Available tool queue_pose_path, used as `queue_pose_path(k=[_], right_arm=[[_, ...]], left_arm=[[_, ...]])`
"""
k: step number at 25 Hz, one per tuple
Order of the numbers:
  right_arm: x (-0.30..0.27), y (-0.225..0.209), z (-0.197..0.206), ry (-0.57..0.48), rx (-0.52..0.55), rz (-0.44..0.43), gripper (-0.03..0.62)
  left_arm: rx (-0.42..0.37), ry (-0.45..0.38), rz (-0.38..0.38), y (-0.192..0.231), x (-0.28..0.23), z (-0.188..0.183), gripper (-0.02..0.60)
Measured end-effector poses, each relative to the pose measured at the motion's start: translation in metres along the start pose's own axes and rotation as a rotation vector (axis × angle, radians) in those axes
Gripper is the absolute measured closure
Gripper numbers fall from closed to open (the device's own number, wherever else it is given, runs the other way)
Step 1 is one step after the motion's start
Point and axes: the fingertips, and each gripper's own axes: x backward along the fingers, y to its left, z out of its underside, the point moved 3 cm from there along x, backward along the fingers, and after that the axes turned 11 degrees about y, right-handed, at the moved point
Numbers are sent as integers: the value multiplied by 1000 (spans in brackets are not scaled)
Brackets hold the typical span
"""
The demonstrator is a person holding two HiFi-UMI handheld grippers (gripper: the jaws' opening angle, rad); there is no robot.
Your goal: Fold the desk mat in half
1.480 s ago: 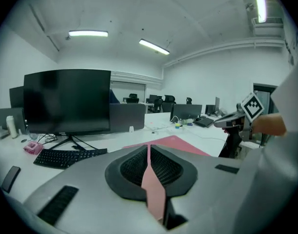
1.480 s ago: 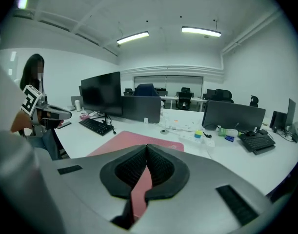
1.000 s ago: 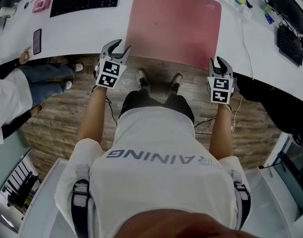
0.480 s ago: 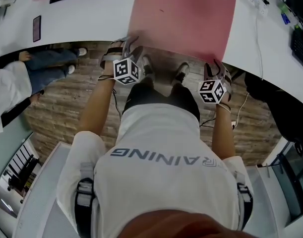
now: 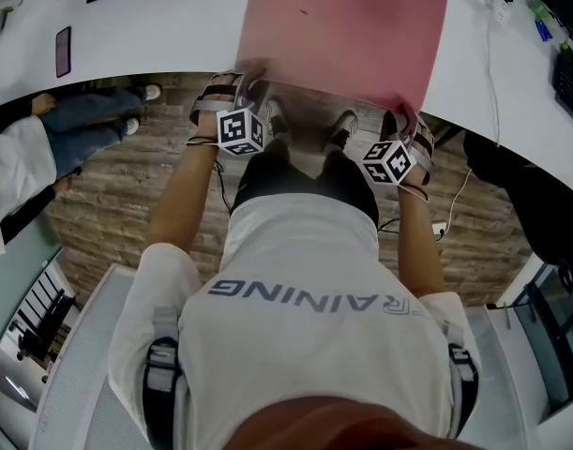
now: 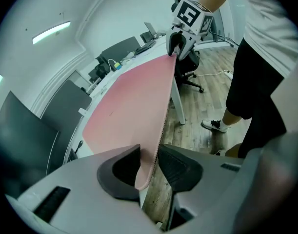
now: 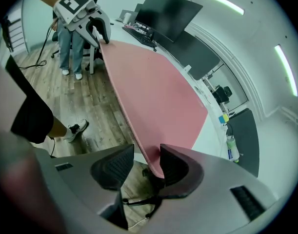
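The desk mat [image 5: 352, 26] looks matt and pliable, the desk [image 5: 155, 36] smooth and white, the floor [image 5: 127, 214] grained wood.

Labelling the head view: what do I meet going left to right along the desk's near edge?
Phone → left gripper, jaws have just been closing, mat corner between them → right gripper, jaws have just been opening, other mat corner between them → white cable.

One desk mat [image 5: 342, 26], two tools [image 5: 241, 78] [image 5: 408, 123]

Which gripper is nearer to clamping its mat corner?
Left. On the left gripper the fingers have just been closing, narrow around the desk mat corner. The right gripper has just been opening, wide around its corner.
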Motion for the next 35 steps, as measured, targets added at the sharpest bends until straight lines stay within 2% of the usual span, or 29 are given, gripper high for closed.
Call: queue_pose_path(k=[3,6,13,17,20,22,28,35], right_arm=[[2,-4,-2,-14,-47,1,445],[10,-9,-4,-29,-105,-1,527],[26,-32,-11,6,-247,27,557],[37,-53,-22,8,-342,77,557],[41,-70,-29,-11,-536,57,557],[45,-77,-32,-14,-616,62,557],[54,-97,-45,-24,-628,109,557],[39,-148,-71,-66,-588,116,557]], left_arm=[[0,-21,21,2,3,0,481],[51,-63,62,8,12,-2,526],[176,-183,125,37,34,-8,537],[352,-252,170,61,47,-12,538],[454,-279,204,78,52,-16,538],[479,-287,216,88,54,-18,538],[506,-300,191,128,58,-28,538],[558,-273,194,177,38,-46,538]])
